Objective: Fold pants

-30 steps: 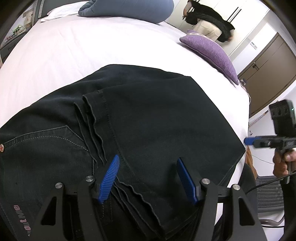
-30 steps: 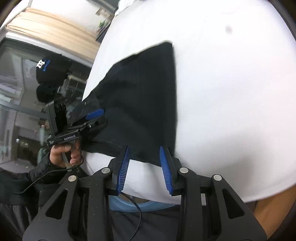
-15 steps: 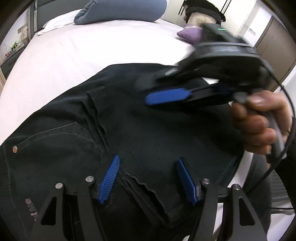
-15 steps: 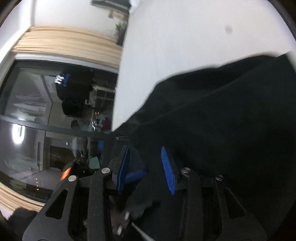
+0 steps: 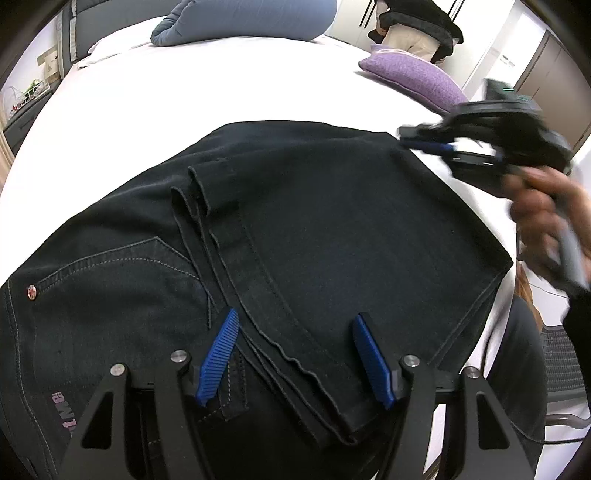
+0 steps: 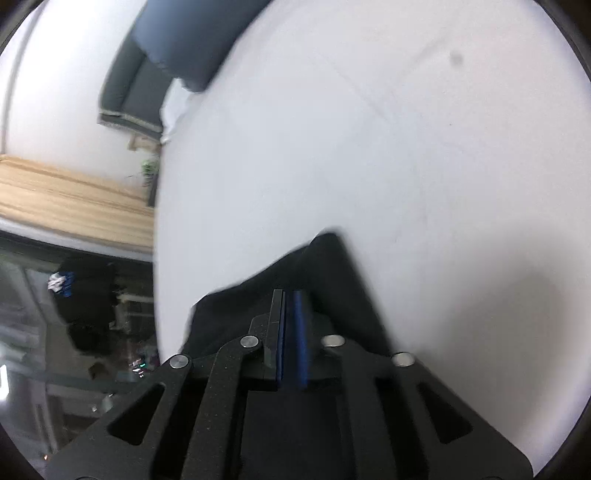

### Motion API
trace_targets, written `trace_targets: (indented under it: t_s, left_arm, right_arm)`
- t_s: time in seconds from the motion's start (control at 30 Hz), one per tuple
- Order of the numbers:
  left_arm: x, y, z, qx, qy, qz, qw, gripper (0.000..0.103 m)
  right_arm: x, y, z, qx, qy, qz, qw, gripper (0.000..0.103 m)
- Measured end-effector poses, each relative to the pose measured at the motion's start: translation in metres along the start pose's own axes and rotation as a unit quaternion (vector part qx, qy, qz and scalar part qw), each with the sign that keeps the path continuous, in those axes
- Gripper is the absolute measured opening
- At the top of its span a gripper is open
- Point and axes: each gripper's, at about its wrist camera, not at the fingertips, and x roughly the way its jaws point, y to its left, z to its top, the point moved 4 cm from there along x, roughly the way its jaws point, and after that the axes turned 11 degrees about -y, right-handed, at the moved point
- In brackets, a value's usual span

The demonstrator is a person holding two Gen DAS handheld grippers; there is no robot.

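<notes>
The black jeans (image 5: 332,236) lie folded on the white bed (image 5: 177,96), the leg part doubled back over the seat so that the stitched leg hems (image 5: 207,206) run in stacked edges across the garment. A back pocket (image 5: 122,280) with pale stitching and a metal rivet (image 5: 31,292) shows at the left of the left wrist view, and pink lettering (image 5: 61,413) sits near the waistband.

The left tongs (image 5: 295,358) hover low over the near edge of the folded leg, their 2 blue pads standing well apart with the stacked hems running between them; neither pad presses on the cloth.

The right tongs (image 5: 428,144) are at the far right corner of the folded jeans, carried by a blurred hand (image 5: 543,214). In the right wrist view the right tongs (image 6: 290,299) have just been closing, and their blue pads now stand almost together over black denim (image 6: 332,266); blur hides whether a layer of cloth is pinched between them.

Farther up the bed lie a blue-grey pillow (image 5: 251,18) and a purple cushion (image 5: 413,79) near the right edge. Beyond the cushion a person (image 5: 417,22) in dark top and pale trousers bends by the wardrobe doors (image 5: 554,74). A mesh chair (image 5: 561,365) stands beside the bed at lower right.
</notes>
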Motion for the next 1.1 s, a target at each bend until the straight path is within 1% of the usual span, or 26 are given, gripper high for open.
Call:
trace_targets:
  t_s: [0.03, 0.07, 0.1, 0.13, 0.17, 0.2, 0.23, 0.27, 0.3, 0.4, 0.43, 0.5, 0.53, 0.57, 0.6, 0.63, 0.67, 0.73, 0.83, 0.87, 0.9, 0.93, 0.97, 1.0, 1.07, 1.1]
  left_arm:
    - [0.002, -0.001, 0.002, 0.000, 0.000, 0.001, 1.0000, 0.066]
    - [0.002, -0.003, 0.001, 0.000, 0.000, 0.003, 1.0000, 0.066]
    - [0.002, -0.004, 0.000, 0.001, 0.000, 0.004, 1.0000, 0.066]
    - [0.001, -0.005, 0.000, 0.001, 0.000, 0.004, 1.0000, 0.066]
    - [0.001, -0.005, 0.000, 0.001, 0.000, 0.005, 1.0000, 0.066]
    - [0.002, -0.006, 0.000, 0.001, 0.000, 0.005, 1.0000, 0.066]
    - [0.002, -0.006, 0.000, 0.001, 0.001, 0.005, 1.0000, 0.066]
    - [0.002, -0.007, -0.001, 0.003, 0.002, 0.006, 1.0000, 0.066]
    - [0.002, -0.007, -0.001, 0.005, 0.001, 0.006, 1.0000, 0.066]
    - [0.003, -0.007, -0.001, 0.002, 0.001, 0.006, 1.0000, 0.066]
    - [0.003, -0.007, -0.001, 0.002, 0.000, 0.006, 1.0000, 0.066]
    - [0.003, -0.007, -0.001, 0.002, -0.001, 0.007, 1.0000, 0.066]
    - [0.003, -0.007, -0.001, 0.002, -0.002, 0.006, 1.0000, 0.066]
    - [0.003, -0.006, -0.002, 0.001, -0.003, 0.005, 1.0000, 0.066]
    - [0.002, -0.007, -0.001, 0.000, -0.004, 0.004, 1.0000, 0.066]
    - [0.002, -0.006, -0.002, 0.000, -0.004, 0.004, 1.0000, 0.066]
    - [0.002, -0.006, -0.002, 0.001, -0.005, 0.004, 1.0000, 0.066]
    - [0.001, -0.006, -0.002, 0.001, -0.007, 0.005, 1.0000, 0.066]
    - [0.000, -0.005, -0.004, 0.001, -0.010, 0.005, 0.9999, 0.066]
    - [-0.001, -0.005, -0.004, 0.002, -0.011, 0.005, 0.9999, 0.066]
    - [-0.003, -0.005, -0.004, 0.001, -0.012, 0.005, 0.9999, 0.066]
    - [-0.007, -0.005, -0.005, -0.003, -0.014, 0.002, 0.9999, 0.067]
    - [-0.012, -0.004, -0.006, -0.010, -0.016, 0.000, 0.9998, 0.067]
    - [-0.019, -0.001, -0.007, -0.023, -0.020, -0.005, 0.9995, 0.067]
    - [-0.042, 0.008, -0.011, -0.058, -0.035, -0.015, 0.9976, 0.068]
    - [-0.057, 0.014, -0.015, -0.074, -0.047, -0.020, 0.9959, 0.072]
  right_arm:
    - [-0.003, 0.008, -0.010, -0.002, 0.010, 0.025, 1.000, 0.008]
    - [-0.005, 0.018, -0.030, -0.006, 0.030, 0.055, 0.998, 0.008]
    - [-0.003, 0.022, -0.047, -0.006, 0.051, 0.067, 0.996, 0.008]
    - [0.003, 0.023, -0.062, -0.004, 0.067, 0.070, 0.995, 0.008]
    - [0.010, 0.018, -0.084, -0.001, 0.096, 0.064, 0.993, 0.008]
    - [0.014, 0.009, -0.100, -0.002, 0.115, 0.046, 0.992, 0.008]
    - [0.016, -0.003, -0.112, 0.000, 0.123, 0.027, 0.992, 0.008]
    - [0.015, -0.011, -0.116, 0.005, 0.119, 0.031, 0.992, 0.003]
    - [0.006, -0.017, -0.116, 0.018, 0.100, 0.052, 0.993, 0.001]
    - [-0.023, -0.035, -0.104, 0.042, 0.058, 0.039, 0.997, 0.000]
    - [-0.034, -0.041, -0.097, 0.043, 0.043, 0.026, 0.998, 0.000]
    - [-0.061, -0.055, -0.086, 0.039, 0.001, -0.020, 0.999, 0.000]
    - [-0.079, -0.066, -0.080, 0.049, -0.033, -0.048, 0.997, 0.000]
    - [-0.091, -0.073, -0.076, 0.063, -0.056, -0.055, 0.995, 0.000]
    - [-0.108, -0.078, -0.069, 0.087, -0.088, -0.071, 0.990, 0.007]
    - [-0.119, -0.080, -0.065, 0.097, -0.111, -0.093, 0.985, 0.007]
    - [-0.128, -0.079, -0.065, 0.099, -0.125, -0.098, 0.982, 0.007]
    - [-0.138, -0.063, -0.067, 0.081, -0.131, -0.069, 0.986, 0.007]
    - [-0.116, -0.021, -0.079, 0.037, -0.098, -0.008, 0.994, 0.008]
    - [-0.105, -0.007, -0.084, 0.024, -0.080, 0.012, 0.996, 0.014]
    - [-0.089, 0.008, -0.091, 0.012, -0.059, 0.029, 0.998, 0.026]
    - [-0.075, 0.019, -0.096, 0.002, -0.044, 0.036, 0.998, 0.036]
    - [-0.059, 0.031, -0.102, -0.006, -0.029, 0.041, 0.999, 0.062]
    - [-0.048, 0.039, -0.106, -0.011, -0.020, 0.043, 0.999, 0.067]
    - [-0.028, 0.058, -0.111, -0.021, 0.005, 0.060, 0.998, 0.067]
    - [-0.017, 0.072, -0.114, -0.032, 0.017, 0.069, 0.997, 0.067]
